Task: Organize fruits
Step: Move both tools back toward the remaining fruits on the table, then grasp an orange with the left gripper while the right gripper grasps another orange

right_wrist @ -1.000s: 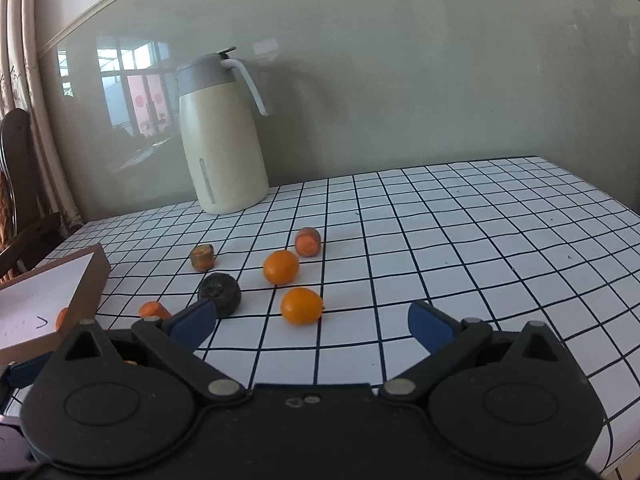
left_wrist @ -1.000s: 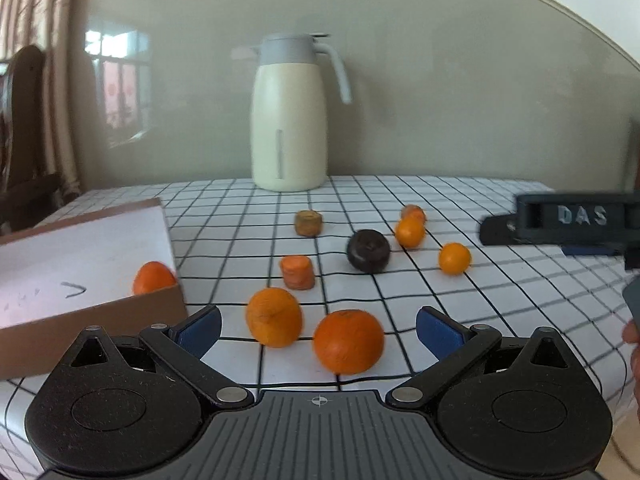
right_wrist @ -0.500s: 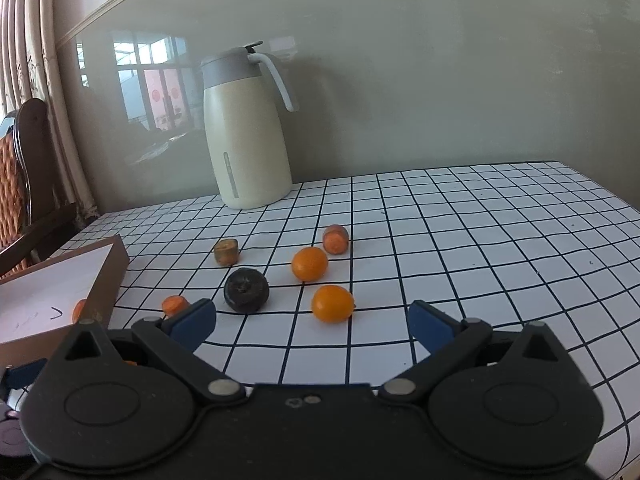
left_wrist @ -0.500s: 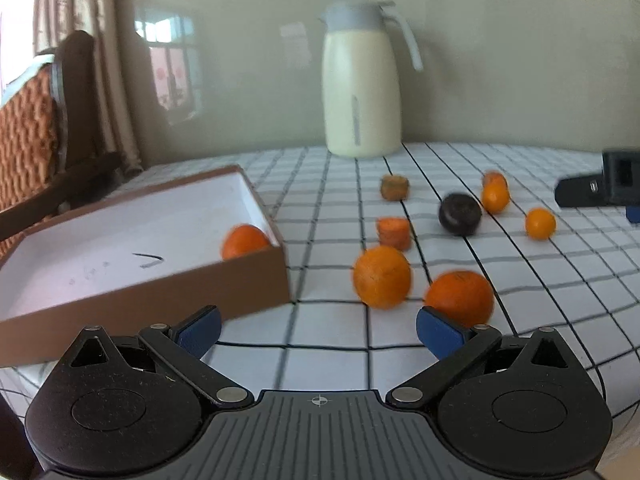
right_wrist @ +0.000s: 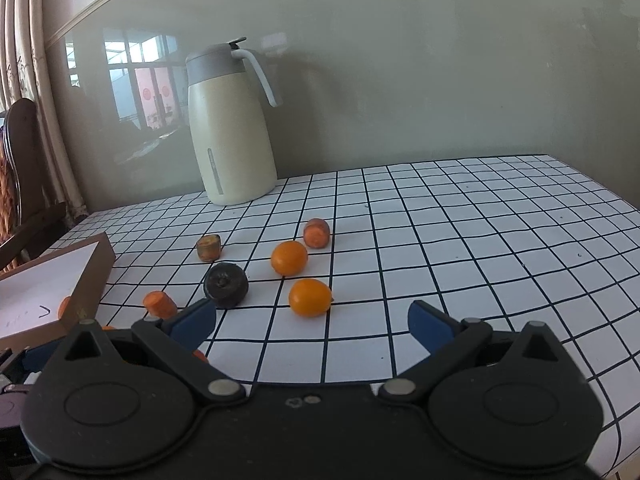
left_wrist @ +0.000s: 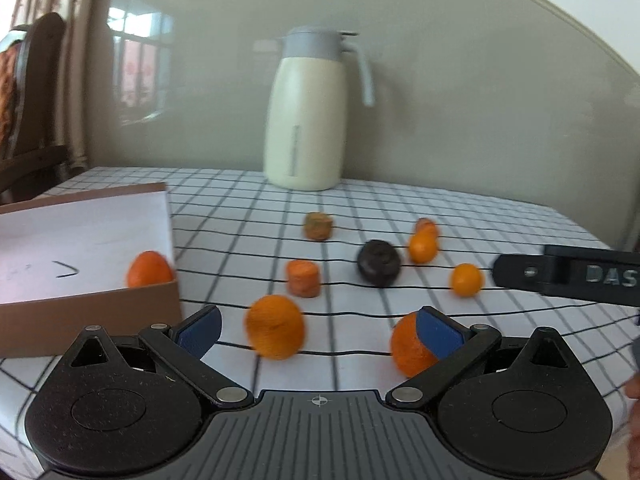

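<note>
Left wrist view, change: the scene is framed differently than half a second earlier; the cardboard box (left_wrist: pixel 92 300), then spread across the left half, is now cut by the left edge, and the two large oranges are seen closer to the fingers.
Left wrist view, left claw (left_wrist: pixel 318 330): held open, nothing between its blue pads (left_wrist: pixel 200 330).
Left wrist view, box: one orange (left_wrist: pixel 149 270) is seen inside the box, in its near right corner, against the white lining.
Left wrist view, tabletop (left_wrist: pixel 240 216): a large orange (left_wrist: pixel 275 332) lies between the fingers' lines; a second large orange (left_wrist: pixel 408 346) is partly hidden behind the right pad. Beyond them lie a carrot piece (left_wrist: pixel 303 278), a dark round fruit (left_wrist: pixel 378 263) and a small orange (left_wrist: pixel 466 280).
Left wrist view, background: a cream jug (left_wrist: pixel 306 120) stands at the far edge.
Right wrist view, change: the fruits are seen slightly nearer and further right than half a second earlier.
Right wrist view, right claw (right_wrist: pixel 312 322): held open and empty above the checked cloth.
Right wrist view, box: only the box's corner is shown at the left; the orange inside is glimpsed at its wall.
Right wrist view, tabletop: the small orange lies just ahead of the claw, the dark fruit to its left.
</note>
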`<state>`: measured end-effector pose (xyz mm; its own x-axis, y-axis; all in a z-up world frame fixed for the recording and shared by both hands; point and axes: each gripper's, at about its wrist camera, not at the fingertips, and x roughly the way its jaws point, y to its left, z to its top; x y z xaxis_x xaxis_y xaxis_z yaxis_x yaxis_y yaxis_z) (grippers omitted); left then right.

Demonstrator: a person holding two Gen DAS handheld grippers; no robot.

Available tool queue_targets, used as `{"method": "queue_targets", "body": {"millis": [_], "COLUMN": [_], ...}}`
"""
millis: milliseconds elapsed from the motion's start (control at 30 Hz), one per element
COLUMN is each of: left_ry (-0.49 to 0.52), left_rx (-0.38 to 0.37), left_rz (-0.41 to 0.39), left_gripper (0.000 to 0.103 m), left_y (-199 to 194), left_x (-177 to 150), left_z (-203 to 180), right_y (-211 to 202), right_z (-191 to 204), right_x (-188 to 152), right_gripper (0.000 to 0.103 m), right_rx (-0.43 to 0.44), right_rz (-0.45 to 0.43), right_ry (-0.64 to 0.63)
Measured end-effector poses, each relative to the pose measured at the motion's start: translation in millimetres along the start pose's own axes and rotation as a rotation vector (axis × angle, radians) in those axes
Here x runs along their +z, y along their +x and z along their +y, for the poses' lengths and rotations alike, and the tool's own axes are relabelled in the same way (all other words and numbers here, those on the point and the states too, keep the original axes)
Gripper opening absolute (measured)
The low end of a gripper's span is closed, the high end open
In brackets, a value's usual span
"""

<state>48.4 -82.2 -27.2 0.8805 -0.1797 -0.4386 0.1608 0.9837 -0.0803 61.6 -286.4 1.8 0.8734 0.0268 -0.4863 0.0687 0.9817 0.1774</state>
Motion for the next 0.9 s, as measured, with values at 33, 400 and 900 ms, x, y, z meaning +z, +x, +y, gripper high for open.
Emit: {"method": "queue_targets", "body": {"millis": [33, 400, 900], "left_ry": [-0.003, 0.002, 0.008], "left_rx": [-0.013, -0.007, 0.066], "left_rz": [-0.006, -0.051, 0.011], "left_gripper": [0.103, 0.103, 0.103], "left_y": [-1, 2, 16], "left_x": [0, 9, 6], "left_z": [-1, -11, 9], "right_y": [0, -3, 13], "right_z": [0, -13, 16], "right_x": [0, 1, -4], "right_gripper": [0.097, 0.096, 0.055], "right_rx": [-0.003, -0.048, 0.034], "right_rz": [-0.002, -0.029, 0.034], "right_ry": [0.0, 0.023, -0.036]}}
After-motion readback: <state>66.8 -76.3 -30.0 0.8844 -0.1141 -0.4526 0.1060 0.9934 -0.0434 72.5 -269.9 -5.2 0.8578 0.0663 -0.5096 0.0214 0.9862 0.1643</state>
